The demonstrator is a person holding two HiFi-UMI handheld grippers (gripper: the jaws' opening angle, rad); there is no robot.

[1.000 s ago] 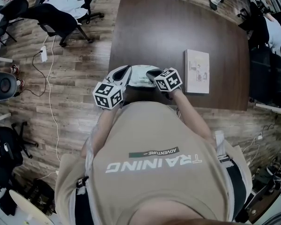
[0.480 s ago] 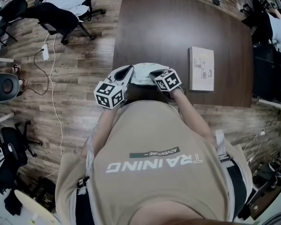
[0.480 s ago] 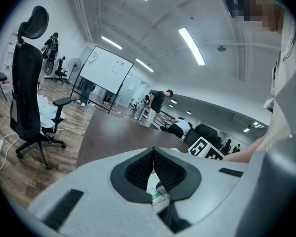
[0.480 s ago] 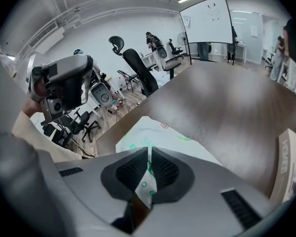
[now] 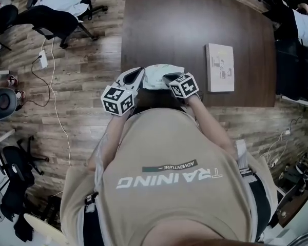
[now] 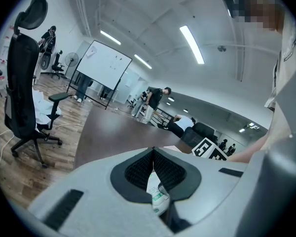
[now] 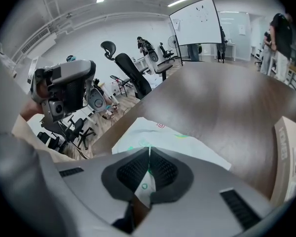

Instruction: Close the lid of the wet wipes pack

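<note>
The wet wipes pack [image 5: 156, 77], white and soft with green print, lies at the near edge of the dark brown table [image 5: 195, 19]. My left gripper [image 5: 137, 79] is shut on the pack's left end. In the left gripper view [image 6: 153, 154] a strip of the pack [image 6: 157, 195] shows between the closed pads. My right gripper [image 5: 170, 79] is shut on the pack's right end. The right gripper view [image 7: 149, 154] shows the pack [image 7: 172, 135] spreading out ahead on the table. I cannot make out the lid in any view.
A flat pale book or box [image 5: 219, 67] lies on the table to the right of the pack. Black office chairs [image 5: 49, 15] and a cable [image 5: 54, 86] are on the wooden floor at the left. People and bags are at the far right.
Both grippers keep their hold on the pack at the table's near edge. Only the head view has shifted a little.
</note>
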